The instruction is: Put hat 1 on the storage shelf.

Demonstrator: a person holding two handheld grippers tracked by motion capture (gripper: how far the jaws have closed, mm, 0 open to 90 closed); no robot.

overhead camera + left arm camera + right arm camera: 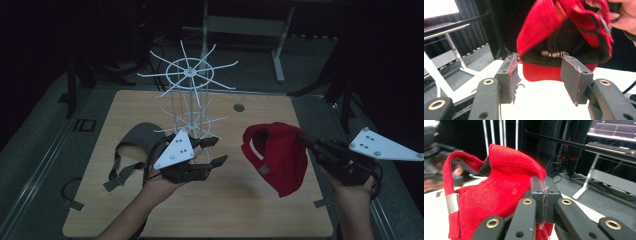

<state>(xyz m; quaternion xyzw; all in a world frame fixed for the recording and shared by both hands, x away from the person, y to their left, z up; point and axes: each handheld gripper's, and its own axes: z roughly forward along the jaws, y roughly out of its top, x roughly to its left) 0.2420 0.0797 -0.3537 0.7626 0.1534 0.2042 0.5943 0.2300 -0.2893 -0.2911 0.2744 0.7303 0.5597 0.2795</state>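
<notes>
From above, your right gripper [306, 140] has its jaws pinched on the edge of the red cap [275, 155], which hangs off them over the right half of the wooden table [225, 210]. Your right gripper view shows the detail the high view misses: the 2 pads [543, 195] are pressed flat together with the cap's fabric rim caught between them, and a grey buckle [452, 203] sits on the back strap. Your left gripper [214, 151] hovers mid-table with its jaws spread and nothing between them. Its own view looks straight into the cap's dark lining, where a white label [555, 53] shows that no other view catches.

The high view alone gives you the grey cap [136, 145] lying flat at the table's left, just behind your left hand [160, 182], and the white wire rack [190, 90] standing upright at the back centre.

The room is dark, with a grey desk frame [250, 25] beyond the table.

The red cap's long axis runs from the pinched edge down toward you, opening facing left, toward your left gripper.
</notes>
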